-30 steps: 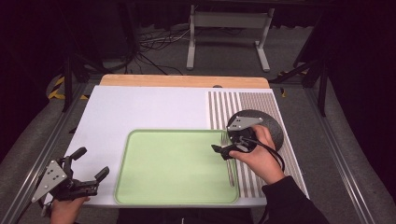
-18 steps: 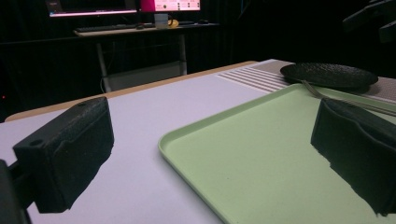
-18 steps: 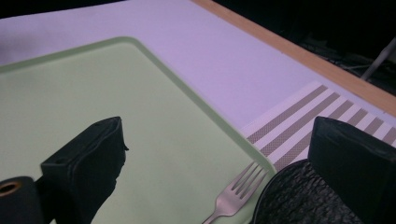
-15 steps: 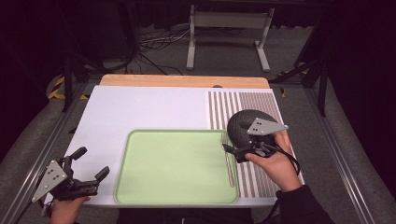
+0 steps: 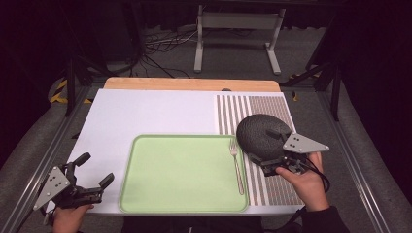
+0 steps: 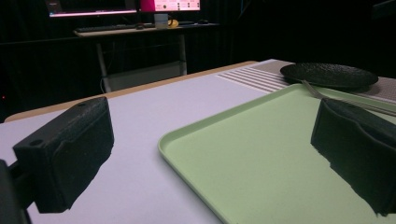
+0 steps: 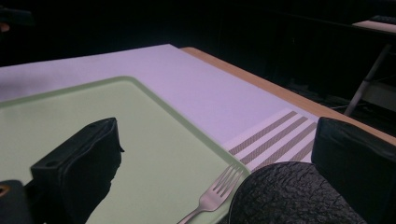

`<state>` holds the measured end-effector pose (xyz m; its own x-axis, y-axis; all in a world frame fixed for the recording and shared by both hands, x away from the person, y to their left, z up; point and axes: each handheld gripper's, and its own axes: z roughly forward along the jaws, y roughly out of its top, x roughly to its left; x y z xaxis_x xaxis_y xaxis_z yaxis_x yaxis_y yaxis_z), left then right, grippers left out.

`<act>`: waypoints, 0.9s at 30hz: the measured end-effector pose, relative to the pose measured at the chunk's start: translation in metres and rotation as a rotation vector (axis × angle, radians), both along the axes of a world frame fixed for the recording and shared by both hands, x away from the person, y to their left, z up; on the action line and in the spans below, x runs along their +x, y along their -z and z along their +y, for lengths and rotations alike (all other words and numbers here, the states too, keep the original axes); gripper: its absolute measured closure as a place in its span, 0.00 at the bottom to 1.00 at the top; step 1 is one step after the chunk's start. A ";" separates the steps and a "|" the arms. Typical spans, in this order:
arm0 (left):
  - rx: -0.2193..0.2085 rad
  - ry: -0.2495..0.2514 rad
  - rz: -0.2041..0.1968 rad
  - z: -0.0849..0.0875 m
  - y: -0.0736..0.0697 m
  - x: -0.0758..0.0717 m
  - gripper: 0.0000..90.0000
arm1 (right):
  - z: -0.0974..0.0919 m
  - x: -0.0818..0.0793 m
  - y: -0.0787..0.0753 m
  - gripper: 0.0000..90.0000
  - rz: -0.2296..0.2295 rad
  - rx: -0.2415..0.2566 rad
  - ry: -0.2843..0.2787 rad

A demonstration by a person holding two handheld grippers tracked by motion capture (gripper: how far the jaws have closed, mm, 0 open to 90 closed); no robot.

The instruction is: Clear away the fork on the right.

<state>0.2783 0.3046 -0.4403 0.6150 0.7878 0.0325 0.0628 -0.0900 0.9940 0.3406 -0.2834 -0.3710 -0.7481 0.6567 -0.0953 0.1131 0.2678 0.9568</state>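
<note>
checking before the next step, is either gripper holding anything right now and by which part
Nothing is held. The right gripper, jaws just opened, hangs empty by the black plate; the fork lies on the green tray. The left gripper is open and empty.

Your desk is evenly lit from above, while the surrounding room falls away to near black. The green tray and the white mat read bright without glare. Shadows beneath the dark plate are soft and short. In both gripper views you have blurred, out-of-focus jaws at close range, dim backgrounds, and a glowing monitor overexposed at the top edge.
</note>
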 end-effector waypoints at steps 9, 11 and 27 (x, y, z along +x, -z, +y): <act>0.001 -0.001 0.002 0.000 0.000 0.000 0.00 | -0.027 -0.012 0.014 0.01 -0.054 0.062 0.013; 0.001 -0.001 0.003 0.000 0.000 0.000 0.00 | -0.031 -0.013 0.017 0.01 -0.071 0.072 0.011; -0.012 -0.015 0.011 0.002 0.000 0.001 0.00 | -0.059 -0.029 0.054 0.00 -0.080 0.108 0.061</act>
